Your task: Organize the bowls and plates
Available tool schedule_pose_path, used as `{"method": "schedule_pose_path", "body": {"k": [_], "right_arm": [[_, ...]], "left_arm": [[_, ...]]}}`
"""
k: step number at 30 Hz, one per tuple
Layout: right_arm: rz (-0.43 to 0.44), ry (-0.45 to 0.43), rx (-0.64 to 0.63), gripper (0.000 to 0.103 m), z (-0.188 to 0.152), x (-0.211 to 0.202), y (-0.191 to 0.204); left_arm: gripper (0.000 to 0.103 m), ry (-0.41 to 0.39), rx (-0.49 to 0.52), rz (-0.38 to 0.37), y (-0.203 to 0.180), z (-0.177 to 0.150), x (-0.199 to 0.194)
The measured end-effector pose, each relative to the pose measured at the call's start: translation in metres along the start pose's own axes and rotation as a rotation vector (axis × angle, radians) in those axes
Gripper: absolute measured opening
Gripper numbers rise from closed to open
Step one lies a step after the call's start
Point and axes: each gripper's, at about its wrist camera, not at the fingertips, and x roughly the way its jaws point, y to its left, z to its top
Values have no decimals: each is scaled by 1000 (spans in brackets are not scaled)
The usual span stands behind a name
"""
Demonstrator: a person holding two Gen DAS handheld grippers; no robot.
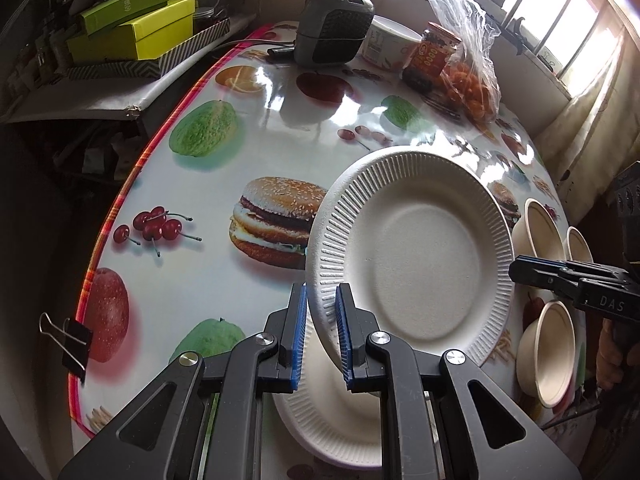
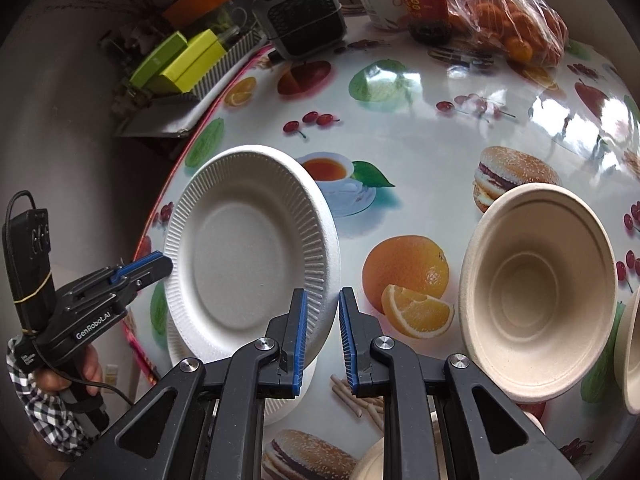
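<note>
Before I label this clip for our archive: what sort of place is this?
Probably a home dining table: a fruit-print tablecloth, a sauce jar and bagged oranges by a barred window, with paper plates and bowls.

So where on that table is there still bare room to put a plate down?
The table's middle is free, from the heater at the back forward past the printed burger to the held plate. It's crowded at the back by the jar and bag of oranges, and around the bowls.
</note>
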Motion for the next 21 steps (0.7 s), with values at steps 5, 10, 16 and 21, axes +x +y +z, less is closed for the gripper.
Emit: {"method": "schedule_pose_path", "body": {"k": [5,10,16,21], "right_arm": [[4,8,-5,16,-8,1,4],[0,17,-7,16,-16,4,6],[-3,33,-16,16,-26,6,10],[1,49,-16,16,-35,11,12]], "left_arm": [[15,3,5,8,2,-7,-1],[15,16,0,1,4,-16,0],[15,25,3,2,5,-26,0],[15,28,3,4,8,-34,-2]]}}
